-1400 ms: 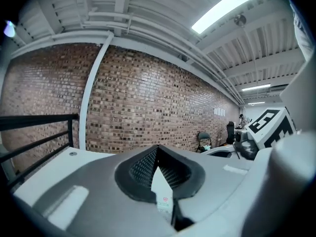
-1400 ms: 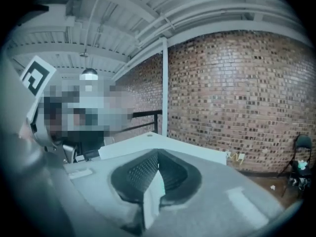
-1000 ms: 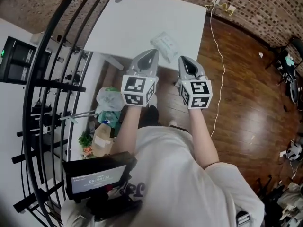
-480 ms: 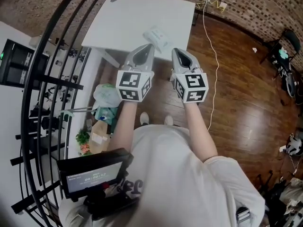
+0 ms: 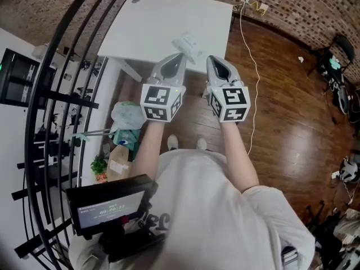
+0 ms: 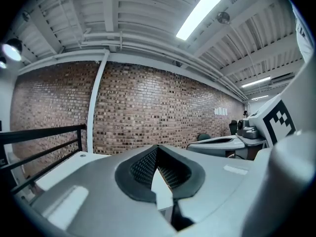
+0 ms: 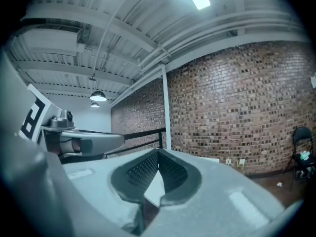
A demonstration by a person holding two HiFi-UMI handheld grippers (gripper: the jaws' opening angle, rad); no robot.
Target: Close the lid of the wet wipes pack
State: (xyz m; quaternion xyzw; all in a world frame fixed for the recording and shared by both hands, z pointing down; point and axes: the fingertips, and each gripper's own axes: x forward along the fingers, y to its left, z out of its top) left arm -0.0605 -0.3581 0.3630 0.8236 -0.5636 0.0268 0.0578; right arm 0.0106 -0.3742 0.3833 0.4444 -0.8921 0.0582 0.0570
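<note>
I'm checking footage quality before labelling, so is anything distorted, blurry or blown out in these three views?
Head view: strong fisheye bows the railing into arcs; the wet wipes pack is small and soft. Left gripper view: the ceiling light is blown out, the left gripper's near body blurred. Right gripper view: dark vignetted corners, brick wall sharp.

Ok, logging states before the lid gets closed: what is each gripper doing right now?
Left gripper: shut, holding nothing.
Right gripper: shut, holding nothing.
</note>
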